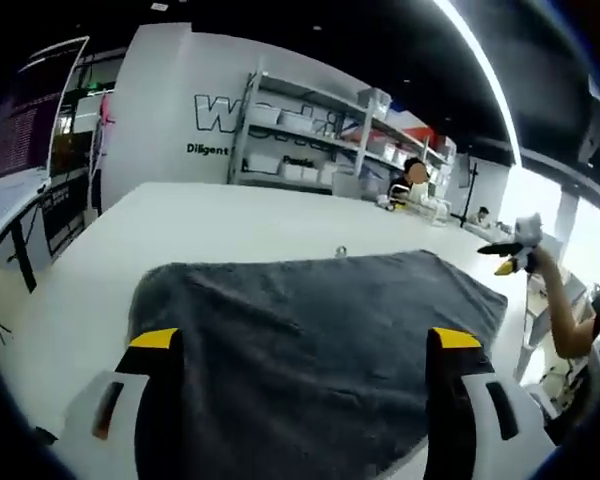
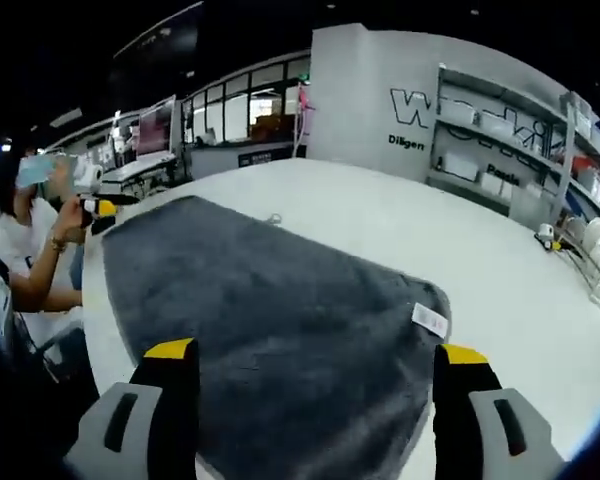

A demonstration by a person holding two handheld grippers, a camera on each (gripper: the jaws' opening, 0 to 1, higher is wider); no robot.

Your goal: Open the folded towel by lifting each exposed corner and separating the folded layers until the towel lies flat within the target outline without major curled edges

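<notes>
A dark grey towel (image 1: pixel 310 330) lies spread out on the white table (image 1: pixel 230 215). In the right gripper view the same towel (image 2: pixel 270 320) shows a small white label (image 2: pixel 430 320) near one corner. My left gripper (image 1: pixel 305 345) hovers over the towel's near edge, open, its yellow-tipped jaws wide apart with nothing held. My right gripper (image 2: pixel 315 355) also stands open above the towel. In the left gripper view the right gripper (image 1: pixel 515 250) appears in a hand beyond the towel's right corner. In the right gripper view the left gripper (image 2: pixel 95 208) appears at the towel's left corner.
Shelving with white boxes (image 1: pixel 320 130) stands behind the table, with a seated person (image 1: pixel 412 180) by it. A small object (image 1: pixel 341 251) lies on the table just past the towel's far edge. Desks with monitors (image 2: pixel 150 135) line the far side.
</notes>
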